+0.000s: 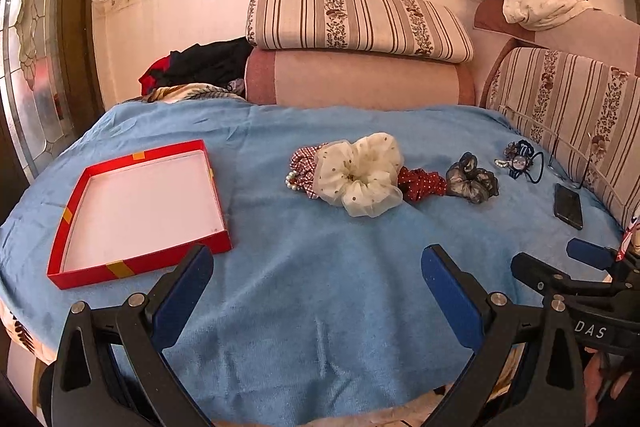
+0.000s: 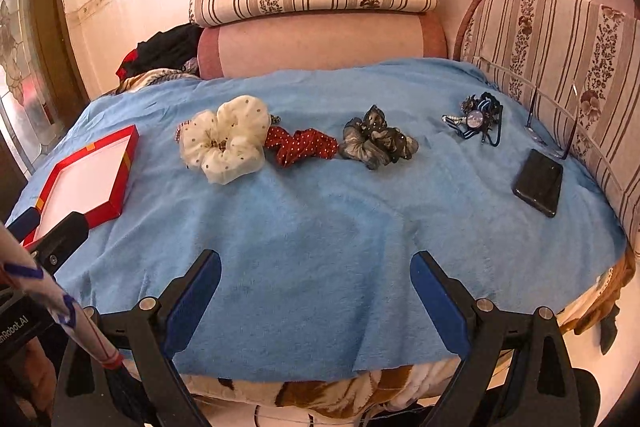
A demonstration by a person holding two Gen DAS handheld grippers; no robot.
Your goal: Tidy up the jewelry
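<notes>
The jewelry and hair stuff sits in a loose row across the far half of a blue towel [image 2: 320,235] that covers the worktop. From left to right in the right wrist view there's a big cream dotted scrunchie [image 2: 225,140], a red polka-dot scrunchie [image 2: 301,145] touching its right side, then a grey sheer scrunchie [image 2: 376,141] just beside the red one, and a bit further right a tangle of blue hair ties with a round charm and some pearls [image 2: 476,121]. In the left wrist view a checked red-and-white piece with a pearl string [image 1: 301,169] peeks out from under the left edge of the cream scrunchie. Well apart to the left lies a shallow red box lid [image 1: 138,213] with a white inside and yellow tape at its corners, nothing in it. On the right end of the towel there's a black phone [image 2: 538,182], with a pair of glasses [image 2: 550,131] just behind it against the striped sofa cushion [image 2: 560,43]. The left gripper [image 1: 316,281] hovers over the near edge of the towel, fingers spread wide with nothing between them. The right gripper [image 2: 316,289] is the same deal, fingers wide and holding nothing, near the towel's front edge.
</notes>
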